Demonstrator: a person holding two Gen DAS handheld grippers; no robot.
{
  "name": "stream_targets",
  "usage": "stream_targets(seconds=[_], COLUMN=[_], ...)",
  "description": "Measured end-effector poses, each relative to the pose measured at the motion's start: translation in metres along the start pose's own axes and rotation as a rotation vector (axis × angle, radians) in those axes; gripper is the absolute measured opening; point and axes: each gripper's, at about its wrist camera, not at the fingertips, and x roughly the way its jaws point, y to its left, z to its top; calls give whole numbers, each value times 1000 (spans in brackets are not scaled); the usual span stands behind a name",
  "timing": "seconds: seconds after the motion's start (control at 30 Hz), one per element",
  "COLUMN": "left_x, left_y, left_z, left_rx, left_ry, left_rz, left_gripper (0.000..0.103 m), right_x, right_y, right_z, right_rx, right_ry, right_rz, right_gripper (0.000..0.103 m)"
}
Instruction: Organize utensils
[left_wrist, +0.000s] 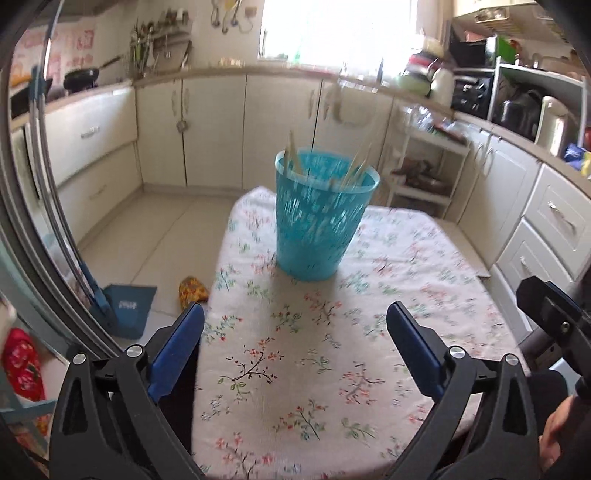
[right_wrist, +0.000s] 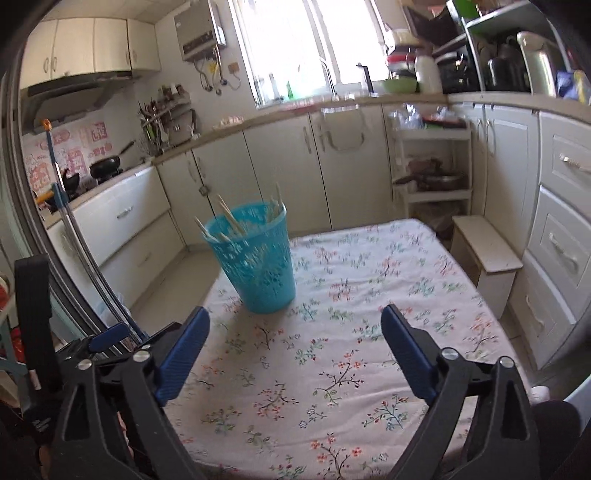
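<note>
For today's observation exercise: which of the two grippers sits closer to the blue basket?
It cannot be told for sure. The blue basket looks similarly far beyond the left gripper and the right gripper, both open and empty.

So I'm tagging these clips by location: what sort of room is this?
A home kitchen, most likely: a wok on the stove, cabinets under a long counter, and a utensil rack on the wall.

Pale sticks, probably chopsticks (right_wrist: 229, 221), lean inside the upright turquoise basket (right_wrist: 258, 273).

Blown-out window (left_wrist: 332, 26) backlight, motion-blurred basket (left_wrist: 317, 218), soft shadow, fisheye-bent edges.
</note>
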Motion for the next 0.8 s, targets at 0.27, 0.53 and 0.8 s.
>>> stream_targets(seconds=[0.27, 0.53, 0.8], left_x=[-78, -134, -167], left_y=[-1, 8, 10], left_z=[6, -7, -28], left_rx=[18, 32, 49], left_ry=[-74, -92, -96], left_rz=[24, 35, 39], left_gripper=[95, 95, 95], right_x=[-68, -113, -137], right_y=[20, 47, 56], right_z=[5, -21, -48], right_rx=[-5, -19, 6], right_ry=[-71, -65, -66], right_rz=[16, 29, 30], right_gripper=[96, 96, 96])
